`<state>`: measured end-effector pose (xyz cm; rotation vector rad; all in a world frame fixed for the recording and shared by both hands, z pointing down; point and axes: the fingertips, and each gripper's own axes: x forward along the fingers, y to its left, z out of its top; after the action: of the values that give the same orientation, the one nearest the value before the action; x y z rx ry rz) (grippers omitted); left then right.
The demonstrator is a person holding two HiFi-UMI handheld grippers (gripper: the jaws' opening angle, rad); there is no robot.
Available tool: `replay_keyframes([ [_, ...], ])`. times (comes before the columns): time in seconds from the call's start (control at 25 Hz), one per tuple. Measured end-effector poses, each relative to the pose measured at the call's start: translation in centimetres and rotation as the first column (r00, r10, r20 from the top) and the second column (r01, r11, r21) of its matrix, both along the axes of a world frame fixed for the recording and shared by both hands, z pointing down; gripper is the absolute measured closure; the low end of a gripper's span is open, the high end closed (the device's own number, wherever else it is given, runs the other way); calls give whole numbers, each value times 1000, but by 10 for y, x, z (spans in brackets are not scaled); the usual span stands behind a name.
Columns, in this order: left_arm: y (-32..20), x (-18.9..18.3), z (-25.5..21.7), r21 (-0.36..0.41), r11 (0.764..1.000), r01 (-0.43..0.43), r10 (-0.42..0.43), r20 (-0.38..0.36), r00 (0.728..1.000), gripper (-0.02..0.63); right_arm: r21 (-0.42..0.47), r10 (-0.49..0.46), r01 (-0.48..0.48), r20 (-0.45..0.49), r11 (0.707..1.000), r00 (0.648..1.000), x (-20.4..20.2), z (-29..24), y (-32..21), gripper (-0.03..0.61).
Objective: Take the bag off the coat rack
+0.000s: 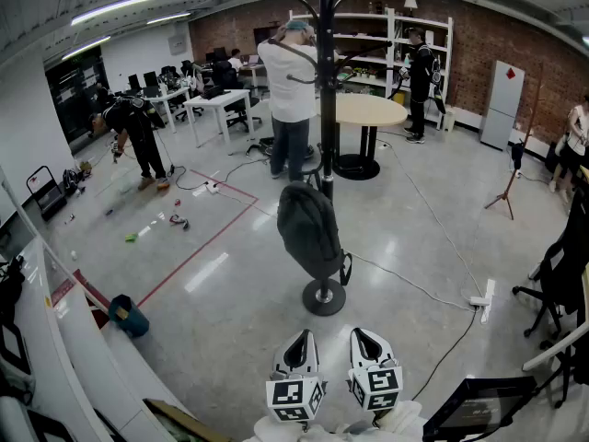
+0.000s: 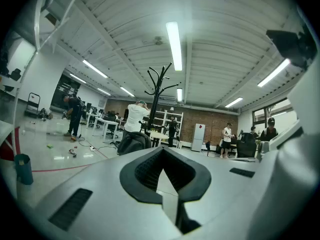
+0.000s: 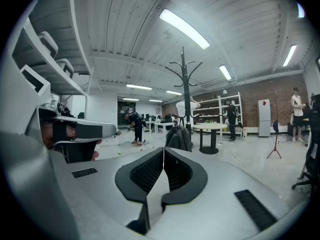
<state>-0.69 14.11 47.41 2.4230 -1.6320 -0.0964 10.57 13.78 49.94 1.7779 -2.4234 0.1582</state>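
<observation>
Dark bag [image 1: 311, 233] well beyond left claw [image 1: 299, 336] and right claw [image 1: 368, 333], both pressed together.

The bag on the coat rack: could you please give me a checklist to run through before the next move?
1. The bag hangs on the coat rack: ok.
2. The left gripper is open for a grasp: not ok, jaws shut, nothing between them.
3. The right gripper is open for a grasp: not ok, jaws shut, nothing between them.
4. Both grippers are at the bag: not ok, both are short of it.
5. Where the bag hooks onto the rack: cannot tell.
</observation>
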Motion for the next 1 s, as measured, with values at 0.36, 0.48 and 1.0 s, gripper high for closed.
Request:
replay_keyframes([
  [0.36,-17,-13,2,-1,1000,-23,23,-3,1000,621,-10,11,-11,7,1000,1000,-16,3,-12,566],
  [0.48,-18,-14,6,-13,999,-32,32,-7,999,621,-16,16,-16,12,1000,1000,-18,4,-12,566],
  [1.0,-31,-13,17,-45,998,-40,40,-18,999,621,-36,17,-17,10,999,1000,-19,10,-27,566],
])
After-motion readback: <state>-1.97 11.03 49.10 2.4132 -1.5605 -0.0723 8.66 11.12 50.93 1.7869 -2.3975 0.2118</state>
